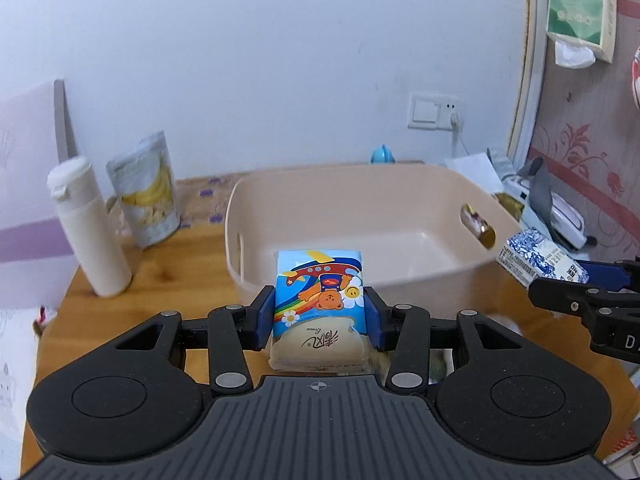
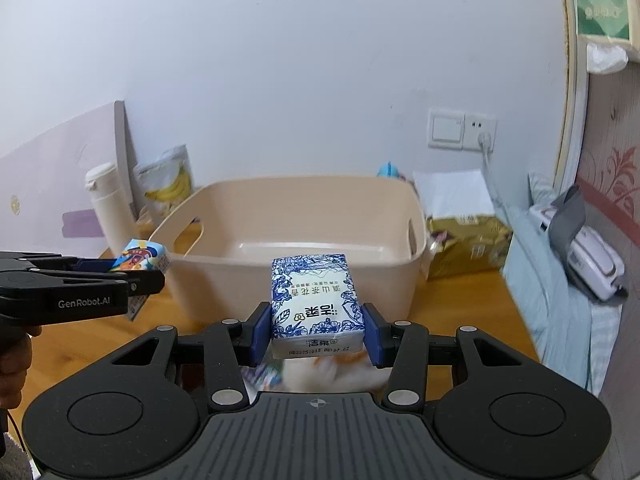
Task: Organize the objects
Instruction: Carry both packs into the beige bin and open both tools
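My left gripper [image 1: 319, 318] is shut on a cartoon bear tissue pack [image 1: 318, 296], held above the wooden table just in front of the beige plastic bin [image 1: 400, 280]. My right gripper [image 2: 317, 330] is shut on a blue-and-white floral tissue pack [image 2: 316, 292], held in front of the bin [image 2: 224, 280]. The floral pack also shows at the right of the left wrist view [image 1: 540, 258]. The bear pack shows at the left of the right wrist view [image 2: 140, 258]. The bin looks empty inside.
A white bottle [image 1: 90, 224] and a banana snack pouch [image 1: 146, 188] stand left of the bin. A gold packet [image 2: 464, 244], papers and a white device [image 2: 592, 264] lie to its right. More packets lie on the table under my grippers [image 2: 320, 372].
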`<state>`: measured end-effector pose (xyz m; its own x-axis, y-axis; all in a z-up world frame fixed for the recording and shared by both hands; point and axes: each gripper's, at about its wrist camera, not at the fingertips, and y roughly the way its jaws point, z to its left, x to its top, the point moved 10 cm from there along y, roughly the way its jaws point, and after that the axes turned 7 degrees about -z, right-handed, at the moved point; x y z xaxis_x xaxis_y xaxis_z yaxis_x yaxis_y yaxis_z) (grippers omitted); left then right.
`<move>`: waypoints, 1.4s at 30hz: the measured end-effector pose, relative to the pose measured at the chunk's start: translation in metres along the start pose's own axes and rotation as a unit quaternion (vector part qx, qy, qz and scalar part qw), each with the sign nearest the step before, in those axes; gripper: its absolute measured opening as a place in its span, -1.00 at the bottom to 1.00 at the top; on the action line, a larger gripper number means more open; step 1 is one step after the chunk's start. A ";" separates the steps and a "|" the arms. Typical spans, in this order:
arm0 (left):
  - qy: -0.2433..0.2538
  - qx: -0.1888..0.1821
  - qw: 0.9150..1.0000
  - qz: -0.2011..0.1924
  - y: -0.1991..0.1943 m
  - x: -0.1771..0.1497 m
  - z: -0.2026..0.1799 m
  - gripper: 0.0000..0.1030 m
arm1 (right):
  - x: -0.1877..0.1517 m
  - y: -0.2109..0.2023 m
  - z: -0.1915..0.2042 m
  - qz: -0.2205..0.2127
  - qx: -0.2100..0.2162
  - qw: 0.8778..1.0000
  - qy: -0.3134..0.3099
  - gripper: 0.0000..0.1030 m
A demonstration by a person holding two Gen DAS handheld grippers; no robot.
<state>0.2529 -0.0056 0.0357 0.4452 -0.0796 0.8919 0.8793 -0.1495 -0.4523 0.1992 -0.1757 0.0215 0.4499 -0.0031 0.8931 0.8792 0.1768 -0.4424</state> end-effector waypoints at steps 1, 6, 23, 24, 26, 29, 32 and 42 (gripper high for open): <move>0.002 0.000 1.000 -0.002 0.005 0.005 -0.001 -0.10 | 0.004 0.002 -0.002 -0.004 -0.001 1.000 0.000 -0.14; 0.011 0.001 1.000 0.001 0.031 0.021 -0.004 -0.10 | 0.028 0.021 -0.008 -0.016 -0.003 1.000 -0.001 -0.14; 0.037 0.018 0.998 0.042 0.130 0.031 -0.012 -0.10 | 0.052 0.108 -0.019 0.016 -0.014 1.000 -0.023 -0.14; 0.037 0.016 0.998 0.048 0.135 0.029 -0.013 -0.10 | 0.051 0.114 -0.018 0.022 -0.014 0.999 -0.024 -0.14; 0.036 0.012 0.997 0.065 0.144 0.025 -0.013 -0.09 | 0.047 0.127 -0.016 0.035 -0.012 0.999 -0.026 -0.14; 0.036 0.005 0.995 0.089 0.154 0.016 -0.014 -0.09 | 0.040 0.143 -0.012 0.056 -0.012 0.998 -0.038 -0.13; 0.043 0.005 0.994 0.103 0.160 0.009 -0.014 -0.09 | 0.031 0.154 -0.009 0.078 -0.014 0.995 -0.054 -0.13; 0.035 0.002 0.993 0.111 0.160 0.005 -0.011 0.31 | 0.012 0.163 -0.008 0.112 -0.015 0.992 -0.061 -0.12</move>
<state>0.3938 -0.0409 -0.0327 0.6157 -0.1778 0.7677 0.7613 -0.1172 -0.6377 0.3494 -0.1546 -0.0403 0.6131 0.1531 0.7750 0.7647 0.1311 -0.6309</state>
